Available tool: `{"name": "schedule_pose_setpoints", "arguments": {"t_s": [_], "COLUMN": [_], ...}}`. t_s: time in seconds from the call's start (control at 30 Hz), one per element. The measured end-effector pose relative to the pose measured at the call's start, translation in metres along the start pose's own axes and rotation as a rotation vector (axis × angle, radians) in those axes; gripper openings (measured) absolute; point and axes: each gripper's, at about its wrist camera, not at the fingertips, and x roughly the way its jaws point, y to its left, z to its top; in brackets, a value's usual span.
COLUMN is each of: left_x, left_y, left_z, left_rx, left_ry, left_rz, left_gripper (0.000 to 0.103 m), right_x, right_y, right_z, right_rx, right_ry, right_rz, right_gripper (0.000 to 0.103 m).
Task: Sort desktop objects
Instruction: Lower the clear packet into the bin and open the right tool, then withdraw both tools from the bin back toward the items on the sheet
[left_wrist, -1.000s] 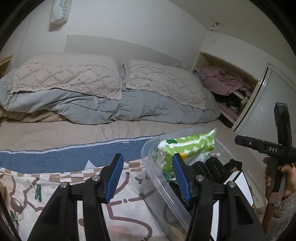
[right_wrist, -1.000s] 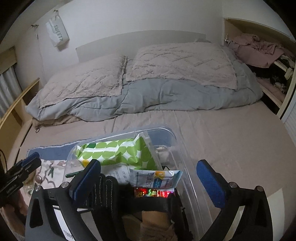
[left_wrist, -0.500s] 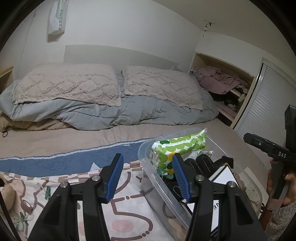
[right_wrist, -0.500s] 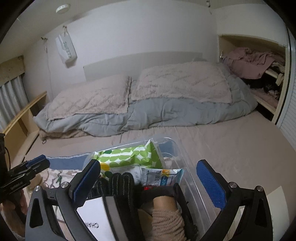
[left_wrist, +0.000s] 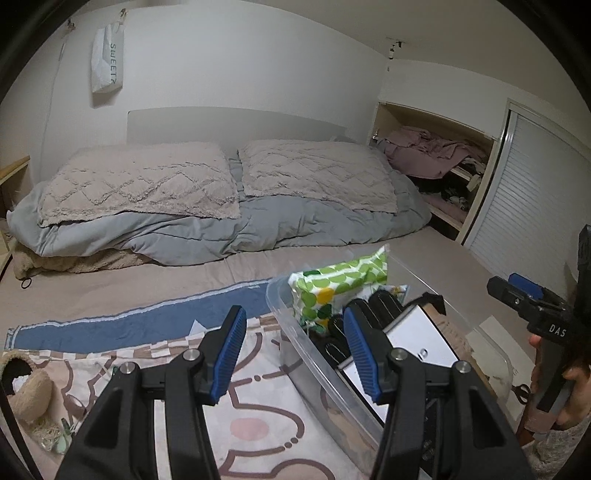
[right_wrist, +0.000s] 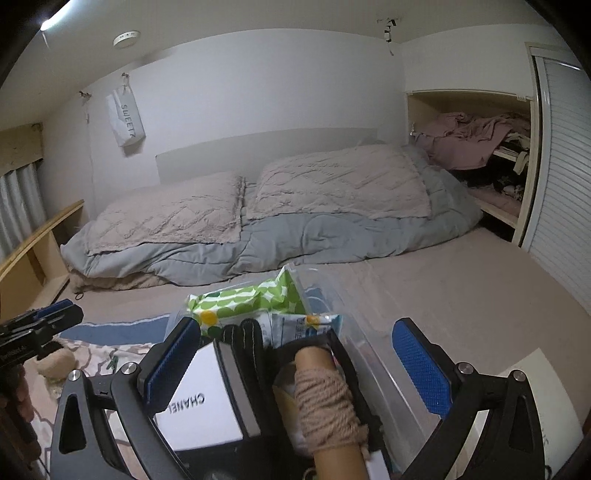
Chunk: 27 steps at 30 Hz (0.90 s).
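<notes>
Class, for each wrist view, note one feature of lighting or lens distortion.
Left wrist view: fisheye bends the white louvred closet door and leaves dark corners. Right wrist view: a bright ceiling light strip glares at top left; the white headboard panel bows.

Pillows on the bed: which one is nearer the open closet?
The right-hand pillow, lying next to the closet with the pink clothes. The other pillow lies below the hanging white bag.

I note blue pads (left_wrist: 229, 356) on black gripper fingers, a green-and-white dotted pack (left_wrist: 338, 286), black gloves (right_wrist: 245, 341), tan twine (right_wrist: 325, 410), grey duvet (left_wrist: 221, 232), beige diamond-textured pillows (left_wrist: 136, 188).
</notes>
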Motion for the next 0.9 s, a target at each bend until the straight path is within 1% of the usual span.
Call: {"name": "schedule_pose_setpoints", "arguments": {"t_s": [0.07,0.17,0.2,0.23,0.27,0.33,0.4,0.43,0.47,0.53,0.63,0.8,0.9], "left_x": [-0.005,-0.014,-0.018,-0.021,-0.024,-0.030,-0.034,-0.036,-0.038,-0.043,-0.048,-0.056,-0.060], "left_y": [-0.004,-0.010,-0.012,-0.014,-0.015,-0.017,-0.018,-0.019,-0.019,-0.018,-0.015,-0.003,0.001], "left_z": [-0.003,-0.008,-0.009,-0.011,-0.013,-0.015,-0.018,-0.020,-0.022,-0.028,-0.036,-0.043,-0.047], "left_rx": [0.011,0.019,0.018,0.018,0.019,0.024,0.029,0.026,0.021,0.017,0.013,-0.028,-0.030], "left_ry": [0.005,0.006,0.005,0.004,0.001,-0.011,-0.013,-0.011,-0.007,-0.008,0.001,0.015,0.026], "left_rz": [0.004,0.011,0.010,0.013,0.020,0.041,0.058,0.062,0.067,0.084,0.102,0.122,0.146], "left_gripper": [0.055,0.055,0.055,0.058,0.066,0.071,0.072,0.075,0.083,0.089,0.089,0.089,0.089], "right_x": [-0.006,-0.013,-0.016,-0.019,-0.021,-0.027,-0.030,-0.030,-0.030,-0.030,-0.032,-0.036,-0.034], "right_y": [0.001,-0.001,-0.002,-0.003,-0.004,-0.006,-0.006,-0.006,-0.006,-0.003,0.000,0.001,0.004], "right_z": [-0.005,-0.013,-0.015,-0.017,-0.018,-0.021,-0.025,-0.027,-0.028,-0.031,-0.035,-0.040,-0.044], "right_rx": [0.001,0.005,0.010,0.015,0.023,0.038,0.047,0.048,0.048,0.043,0.033,0.055,0.046], "right_ry": [-0.001,0.004,0.002,-0.002,-0.006,-0.014,-0.015,-0.010,-0.006,0.004,0.009,0.019,0.029], "right_rz": [0.014,0.000,0.008,0.014,0.017,0.029,0.040,0.051,0.059,0.071,0.082,0.120,0.119], "right_gripper": [0.103,0.103,0.103,0.103,0.103,0.103,0.103,0.103,0.103,0.103,0.103,0.103,0.103]}}
